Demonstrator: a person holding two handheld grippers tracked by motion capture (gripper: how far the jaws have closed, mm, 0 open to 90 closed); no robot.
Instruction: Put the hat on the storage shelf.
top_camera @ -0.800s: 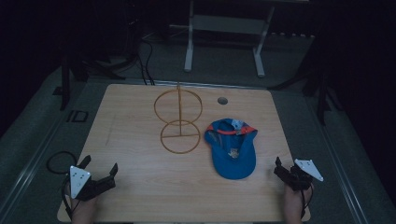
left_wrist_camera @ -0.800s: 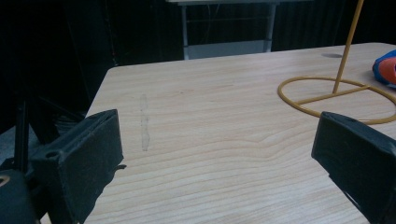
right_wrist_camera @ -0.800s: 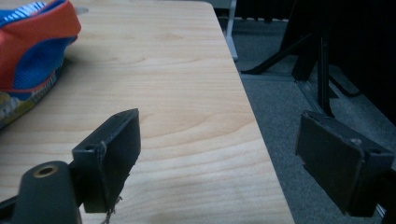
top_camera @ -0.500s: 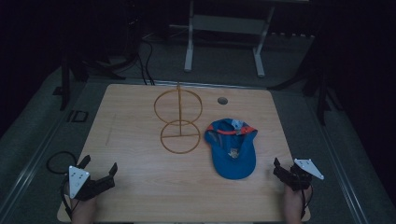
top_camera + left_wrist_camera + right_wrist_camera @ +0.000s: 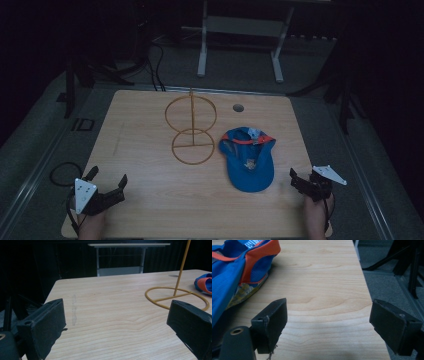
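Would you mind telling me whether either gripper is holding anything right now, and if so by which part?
Nothing is held. The left gripper and the right gripper both stand open over bare table, apart from the blue cap and the wire stand.

Dim overhead lighting. In the high view the bench (image 5: 150, 200) is the one moderately lit surface; the floor and background fall to near black, with visible grain. In both gripper views the wood grain is brighter and sharp at mid-distance, while the near black jaws are soft and out of focus. A soft shadow lies beside the blue cap (image 5: 234, 277). No glare.
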